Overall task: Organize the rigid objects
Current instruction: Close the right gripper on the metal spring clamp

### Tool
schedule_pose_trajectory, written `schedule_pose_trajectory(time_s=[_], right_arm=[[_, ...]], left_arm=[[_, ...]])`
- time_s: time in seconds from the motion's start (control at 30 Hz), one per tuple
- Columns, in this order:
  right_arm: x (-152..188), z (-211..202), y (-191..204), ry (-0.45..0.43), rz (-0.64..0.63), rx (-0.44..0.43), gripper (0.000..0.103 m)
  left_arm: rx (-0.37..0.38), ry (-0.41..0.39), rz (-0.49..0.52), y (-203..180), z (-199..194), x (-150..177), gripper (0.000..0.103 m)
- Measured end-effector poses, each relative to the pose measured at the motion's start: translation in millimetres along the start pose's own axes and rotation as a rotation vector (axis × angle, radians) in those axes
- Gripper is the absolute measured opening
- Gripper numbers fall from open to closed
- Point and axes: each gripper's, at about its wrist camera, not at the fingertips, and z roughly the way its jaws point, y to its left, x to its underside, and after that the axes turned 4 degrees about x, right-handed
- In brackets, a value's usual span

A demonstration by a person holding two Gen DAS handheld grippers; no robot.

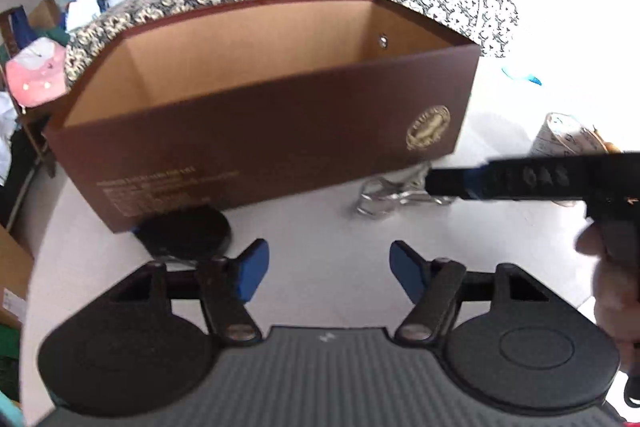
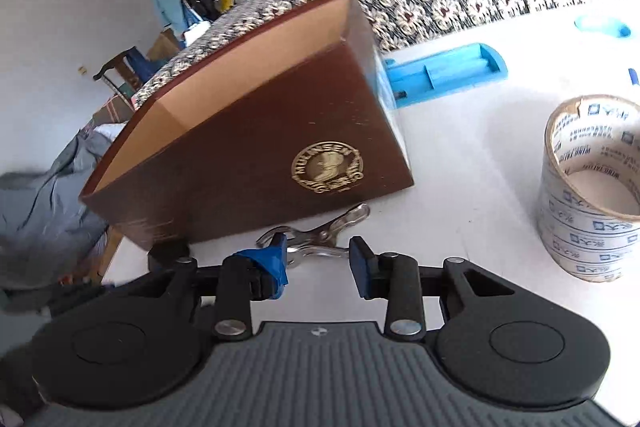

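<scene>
Jaws on both of my grippers stand apart with nothing between the pads. My left gripper (image 1: 329,273) hangs over bare white worktop (image 1: 320,227), just in front of the brown cardboard box (image 1: 260,123), whose top is open and whose inside looks empty as far as I can see. A black round disc (image 1: 186,231) lies against the box's near wall. My right gripper (image 2: 320,267) sits low over the metal spring clip (image 2: 320,231), which lies flat on the worktop just beside the box's corner; its tips flank the clip without pressing it. A roll of printed tape (image 2: 592,187) stands upright to the right, well apart. A blue tray (image 2: 444,71) lies behind the box.
</scene>
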Motion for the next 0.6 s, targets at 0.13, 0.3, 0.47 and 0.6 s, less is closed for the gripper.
schedule_pose_trajectory(time_s=[0.13,0.3,0.47,0.6], right_arm=[[-2.7,5.0,-1.7,-0.003,0.027,-0.017,0.017],[-4.5,4.7,-1.7,-0.001,0.044,-0.038,0.016],[-5.7,9.8,-2.2,0.051,0.058,-0.065,0.016],[1.2,11.8,-3.5,0.152,0.123,-0.174,0.016]], left_arm=[[0.045,0.008,-0.005,-0.5,1.9,1.5,0.072],[0.091,0.001,0.006,-3.8,2.7,2.9,0.072],[0.121,0.01,0.009,-6.3,7.7,2.8,0.072],[0.139,0.01,0.02,-7.3,9.3,1.7,0.072]])
